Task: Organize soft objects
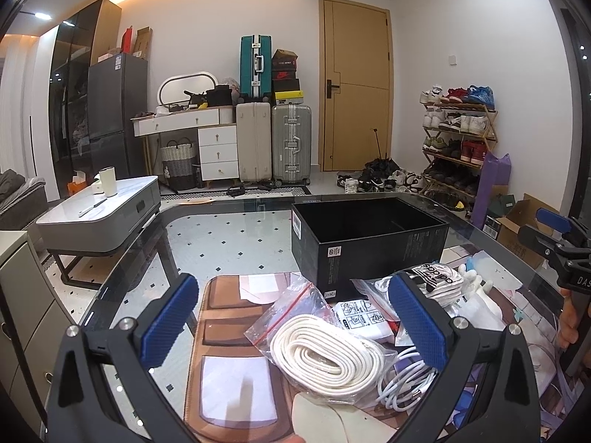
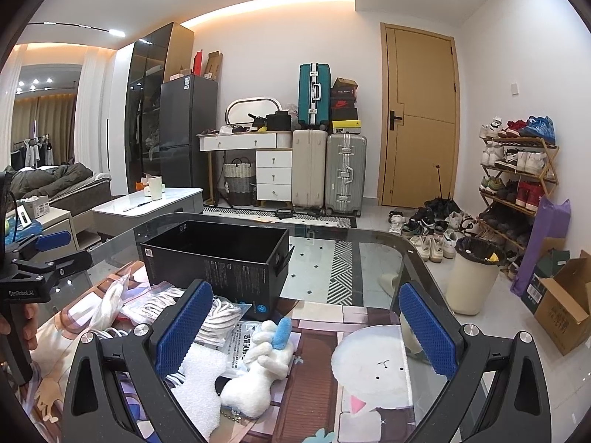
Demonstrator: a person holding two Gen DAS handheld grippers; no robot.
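A black open box (image 1: 369,243) (image 2: 218,258) stands on the glass table. In front of it lies a pile of soft things: a coiled white strap in a clear zip bag (image 1: 325,354), white socks with black lettering (image 1: 439,280), a white cable (image 1: 402,380), and a white plush toy with a blue tuft (image 2: 258,365). My left gripper (image 1: 295,317) hovers open above the bagged strap, touching nothing. My right gripper (image 2: 306,328) is open just above the plush toy, with nothing between its fingers. Each gripper shows at the edge of the other's view.
A printed mat (image 2: 369,369) covers the near part of the table (image 2: 369,258). A white bin (image 2: 472,277) stands on the floor right of the table, with cardboard boxes (image 2: 561,306) and a shoe rack (image 2: 517,177) beyond. A low grey table (image 1: 99,214) is at left.
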